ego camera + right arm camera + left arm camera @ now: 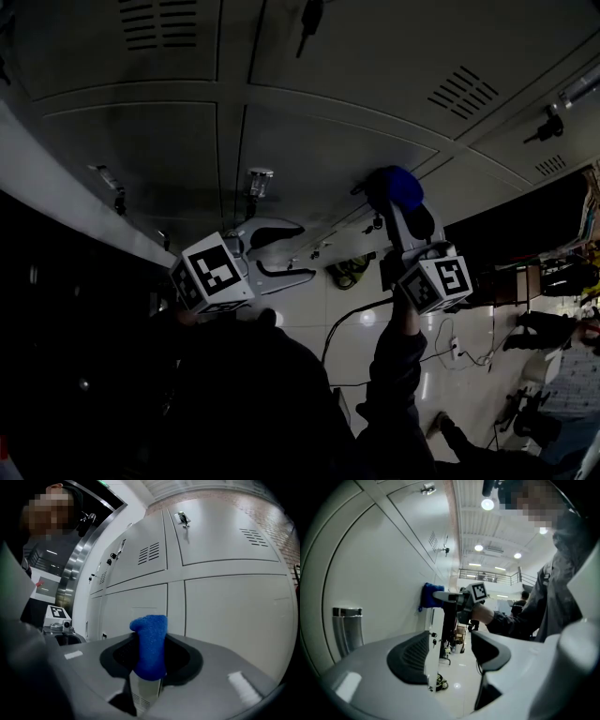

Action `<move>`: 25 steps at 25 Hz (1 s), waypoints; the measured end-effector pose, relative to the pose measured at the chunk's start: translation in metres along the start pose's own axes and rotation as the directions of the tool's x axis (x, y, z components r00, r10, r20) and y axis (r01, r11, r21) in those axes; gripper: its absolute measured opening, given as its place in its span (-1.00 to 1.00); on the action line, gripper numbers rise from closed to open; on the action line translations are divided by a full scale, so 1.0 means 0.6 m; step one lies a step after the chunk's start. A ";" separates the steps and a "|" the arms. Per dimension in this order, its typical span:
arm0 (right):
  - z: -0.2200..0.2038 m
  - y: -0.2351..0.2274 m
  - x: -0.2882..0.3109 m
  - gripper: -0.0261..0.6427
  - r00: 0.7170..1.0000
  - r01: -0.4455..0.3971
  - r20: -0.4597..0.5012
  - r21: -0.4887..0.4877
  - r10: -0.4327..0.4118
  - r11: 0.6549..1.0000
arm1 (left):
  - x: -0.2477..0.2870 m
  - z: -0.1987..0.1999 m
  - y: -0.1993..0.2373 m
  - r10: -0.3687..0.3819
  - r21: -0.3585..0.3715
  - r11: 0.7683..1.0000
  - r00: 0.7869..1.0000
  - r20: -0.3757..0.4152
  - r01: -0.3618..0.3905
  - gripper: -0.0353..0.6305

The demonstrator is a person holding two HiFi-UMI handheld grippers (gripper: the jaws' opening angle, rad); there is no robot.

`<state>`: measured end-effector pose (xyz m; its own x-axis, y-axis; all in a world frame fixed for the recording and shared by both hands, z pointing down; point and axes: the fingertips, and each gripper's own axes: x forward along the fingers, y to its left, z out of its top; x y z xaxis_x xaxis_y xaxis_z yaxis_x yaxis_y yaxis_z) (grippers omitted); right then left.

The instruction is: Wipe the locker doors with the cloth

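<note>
Right gripper [150, 663] clenched on cloth [150, 641]; we judge it soft, light, compressible, best pinched mid-bunch. Left gripper [452, 653] fingers released, empty, near the door [370, 573].

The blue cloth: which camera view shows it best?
The right gripper view. There the blue cloth stands large in the middle, clamped between the right gripper's jaws. The head view shows it dim and small by a locker door. The left gripper view shows a distant blue patch.

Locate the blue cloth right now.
The blue cloth is clamped in the right gripper's jaws, centre-right in the head view, at a locker door, right of the open left gripper.
</note>
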<state>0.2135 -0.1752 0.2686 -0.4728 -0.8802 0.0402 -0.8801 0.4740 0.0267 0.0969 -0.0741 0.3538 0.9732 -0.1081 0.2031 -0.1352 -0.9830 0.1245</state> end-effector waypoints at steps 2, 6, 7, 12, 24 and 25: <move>-0.002 -0.016 -0.009 -0.54 1.000 0.021 -0.003 0.000 -0.021 1.000 | 0.009 0.001 -0.001 -0.005 -0.001 1.000 1.000 -0.003 0.005 -0.10; -0.006 -0.031 -0.015 -0.54 0.999 0.033 -0.011 -0.006 -0.033 0.999 | 0.021 0.005 -0.006 -0.020 0.006 1.000 1.000 -0.007 0.020 -0.10; -0.006 -0.031 -0.016 -0.54 0.999 0.033 -0.011 -0.012 -0.033 0.999 | 0.023 0.005 -0.008 -0.023 0.009 1.000 1.000 -0.010 0.023 -0.10; -0.003 -0.008 -0.020 -0.54 1.000 0.029 0.009 -0.027 -0.029 0.999 | 0.018 0.000 -0.011 -0.019 0.004 1.000 1.000 -0.018 0.020 -0.10; -0.020 0.203 0.075 -0.54 0.976 -0.213 0.028 -0.020 0.214 0.977 | -0.079 -0.028 0.004 0.069 -0.021 0.997 0.998 -0.012 -0.070 -0.10; -0.025 0.220 0.086 -0.54 0.972 -0.232 0.026 -0.017 0.232 0.973 | -0.089 -0.032 0.008 0.082 -0.026 0.996 0.997 -0.011 -0.082 -0.10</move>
<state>0.0734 -0.1575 0.2890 -0.6651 -0.7465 0.0198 -0.7458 0.6654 0.0340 0.0407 -0.0699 0.3619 0.9568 -0.1864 0.2234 -0.2193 -0.9666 0.1325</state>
